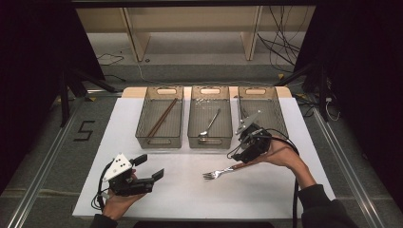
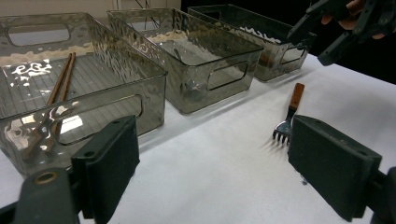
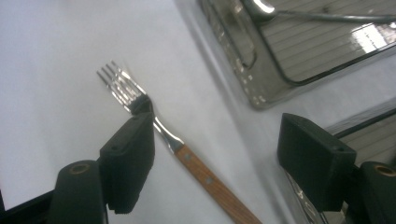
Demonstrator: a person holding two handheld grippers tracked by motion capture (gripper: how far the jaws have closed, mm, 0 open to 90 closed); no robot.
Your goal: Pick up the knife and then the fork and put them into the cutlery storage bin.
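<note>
A fork [image 1: 221, 172] with a wooden handle lies on the white tabletop [image 1: 190, 194], tines pointing left in the high view. My right gripper [image 1: 239, 156] hangs just over the handle end, jaws apart. In the right gripper view the fork [image 3: 196, 163] runs between the jaws of the right gripper [image 3: 217, 126], and neither pad presses on it. My left gripper [image 1: 149, 167] rests at the front left, open and holding nothing. In the left gripper view the wide jaws of the left gripper [image 2: 215, 158] frame the fork [image 2: 289, 114], with the right gripper [image 2: 334, 28] above it.
Three clear bins stand in a row at the back of the table. The left bin [image 1: 159, 141] holds brown chopsticks [image 1: 162, 118], the middle bin [image 1: 209, 141] a spoon [image 1: 209, 124], and the right bin [image 1: 280, 118] some metal cutlery. Black stands and cables surround the table.
</note>
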